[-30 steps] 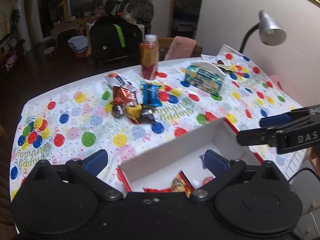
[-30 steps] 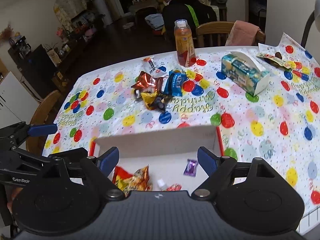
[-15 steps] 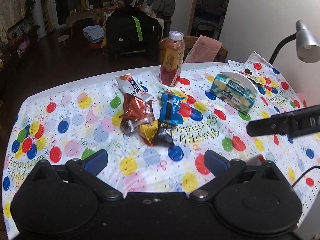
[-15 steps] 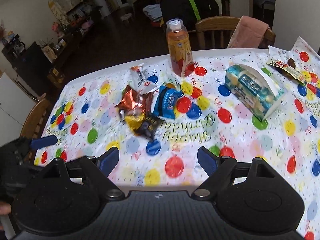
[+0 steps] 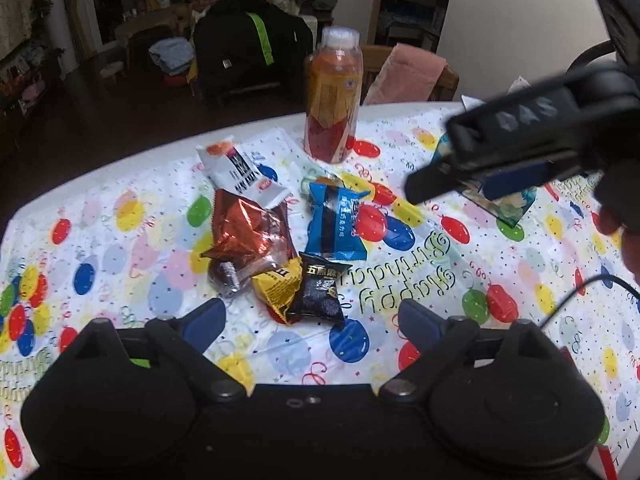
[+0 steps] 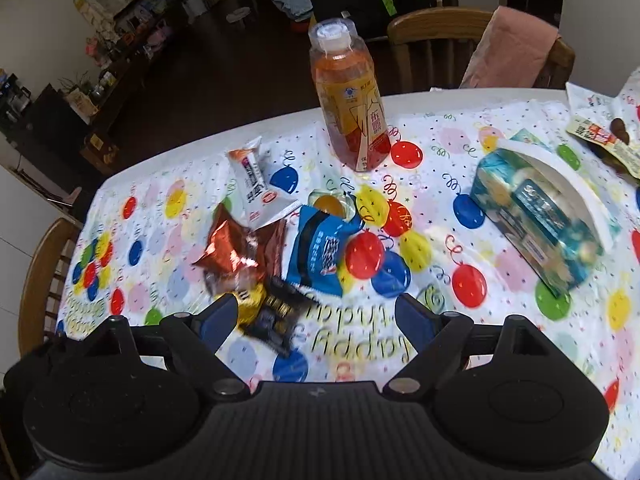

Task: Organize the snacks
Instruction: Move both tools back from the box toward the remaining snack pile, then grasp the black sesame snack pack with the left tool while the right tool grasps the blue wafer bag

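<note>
Balloon tablecloth (image 5: pixel 132 256): snack pile (image 5: pixel 280 248), bottle (image 5: pixel 334 96) behind, tissue box (image 6: pixel 544 216) right; both jaws released, empty.

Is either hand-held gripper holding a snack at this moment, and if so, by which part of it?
Nothing is held. The left hand-held gripper and the right hand-held gripper are both open and empty, above the snack pile on the table.
</note>
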Available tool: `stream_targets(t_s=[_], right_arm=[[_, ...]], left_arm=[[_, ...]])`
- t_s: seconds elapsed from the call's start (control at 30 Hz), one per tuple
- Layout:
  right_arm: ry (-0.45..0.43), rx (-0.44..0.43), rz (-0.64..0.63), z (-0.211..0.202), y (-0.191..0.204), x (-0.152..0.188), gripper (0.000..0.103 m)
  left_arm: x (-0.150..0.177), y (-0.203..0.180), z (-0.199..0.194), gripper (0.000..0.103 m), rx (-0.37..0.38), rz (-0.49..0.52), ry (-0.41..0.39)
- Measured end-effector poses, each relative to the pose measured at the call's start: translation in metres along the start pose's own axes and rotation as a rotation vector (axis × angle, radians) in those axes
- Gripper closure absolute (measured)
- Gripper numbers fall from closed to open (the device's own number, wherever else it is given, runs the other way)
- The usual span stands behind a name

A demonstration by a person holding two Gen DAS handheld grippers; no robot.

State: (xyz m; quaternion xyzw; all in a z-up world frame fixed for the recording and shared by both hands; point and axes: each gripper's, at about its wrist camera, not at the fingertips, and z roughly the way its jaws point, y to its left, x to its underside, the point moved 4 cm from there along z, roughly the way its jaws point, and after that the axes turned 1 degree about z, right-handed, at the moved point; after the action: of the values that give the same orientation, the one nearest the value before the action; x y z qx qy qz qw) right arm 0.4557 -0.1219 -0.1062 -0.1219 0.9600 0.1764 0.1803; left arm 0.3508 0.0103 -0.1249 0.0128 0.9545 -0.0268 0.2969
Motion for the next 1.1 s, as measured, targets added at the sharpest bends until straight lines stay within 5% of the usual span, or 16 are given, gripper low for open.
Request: stream_targets(t_s=[0.5, 0.97, 1.1], right_arm=[[0.083, 0.015, 0.076, 0.096, -0.01, -0.032, 0.017], [0.13, 0.001, 0.083, 0.141, -0.013, -0.033, 0.017], [0.138, -0.014, 0.082, 0.148, -0.011, -0.035, 0.026]], left_arm=[[-0.014, -0.006, 0.064, 0.039, 0.089, 0.014, 0.107], [-0.013, -0.007, 0.096, 0.048, 0.105, 0.042, 0.184], [-0.014, -0.006, 0.102, 0.051, 0.1, 0.04, 0.192]])
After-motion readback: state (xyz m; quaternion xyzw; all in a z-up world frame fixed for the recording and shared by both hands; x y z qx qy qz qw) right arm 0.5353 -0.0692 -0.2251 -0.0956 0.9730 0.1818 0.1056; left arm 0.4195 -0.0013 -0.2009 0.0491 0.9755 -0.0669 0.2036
